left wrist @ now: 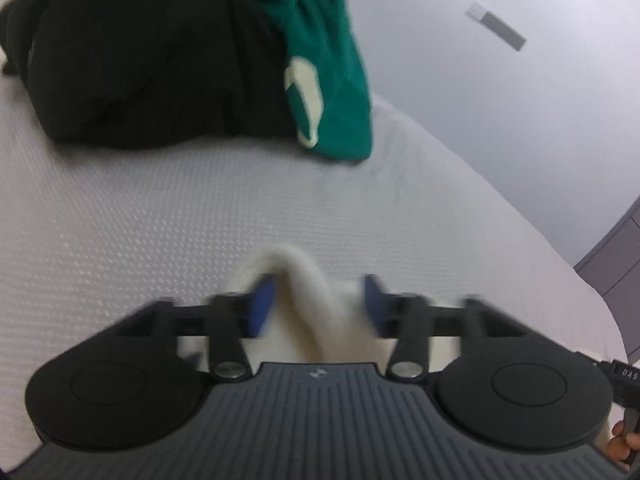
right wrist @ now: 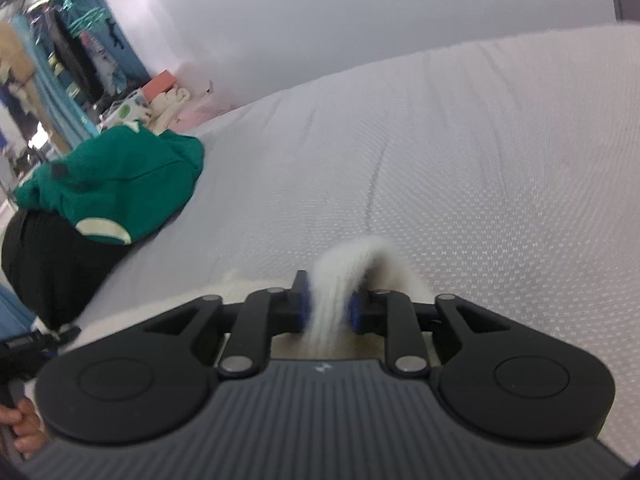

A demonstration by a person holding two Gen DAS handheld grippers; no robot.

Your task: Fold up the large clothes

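Two pinches on one cream fuzzy knitted garment (right wrist: 344, 280): right gripper (right wrist: 329, 308) clamped tight on a ribbed band of it, left gripper (left wrist: 316, 304) with blue pads (left wrist: 262, 306) set wider around a thick fold (left wrist: 304, 280), apparently holding. Probably mid-carry of an edge over the white textured mattress (right wrist: 480, 160); next, level hands and an even lay-down. Soft, thick, blurred, mostly hidden beneath both tools. Farther off, a crumpled green sweatshirt (right wrist: 120, 184) atop a black garment heap (left wrist: 140, 60).
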